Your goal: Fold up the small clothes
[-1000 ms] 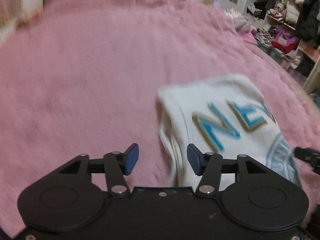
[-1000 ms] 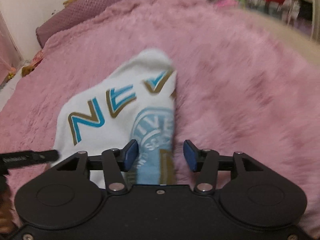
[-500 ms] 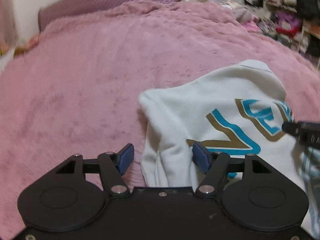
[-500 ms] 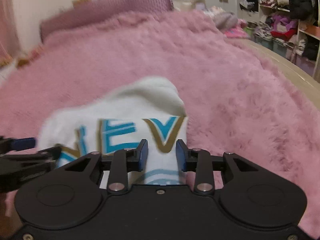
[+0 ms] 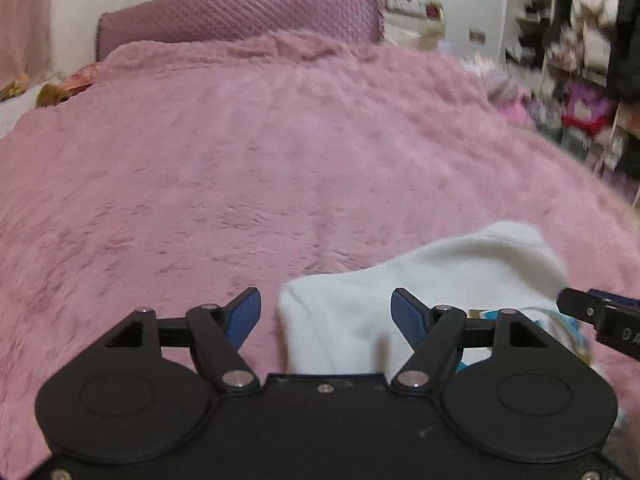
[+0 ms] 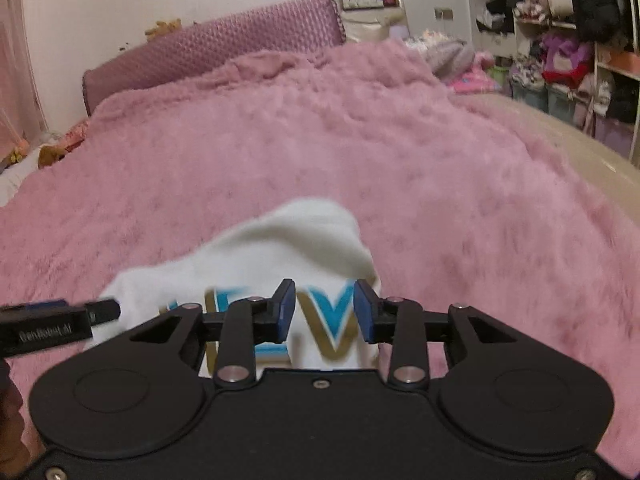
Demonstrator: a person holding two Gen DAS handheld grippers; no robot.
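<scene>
White fleece, printed with blue and gold letters, makes up the top (image 6: pixel 280 248) we are folding; it lies bunched on the pink bed (image 5: pixel 260 168), at the bed's near edge and toward its right side.

Our left gripper (image 5: pixel 326 318) has just been opening and now stands wide, its pads clear of the cloth, with the top's left edge lying between and below the jaws. Our right gripper (image 6: pixel 325 312) has narrowed; the lettered part of the top shows between its pads, but we cannot tell whether they press on the cloth or hang just above it.

Risks, as we judge them:
- The bed's deep pile may drag on the fleece and pull the fold crooked.
- The left gripper may pinch only one layer at the edge, so the bundle opens.
- If the right gripper has no real hold, the cloth could slip out.
- Both grippers sit close together over the top and could knock each other.

Beyond the bed's right side, shelves (image 6: pixel 576 52) hold heaped clothes and soft toys; bins stand below, their contents too blurred to name.
</scene>
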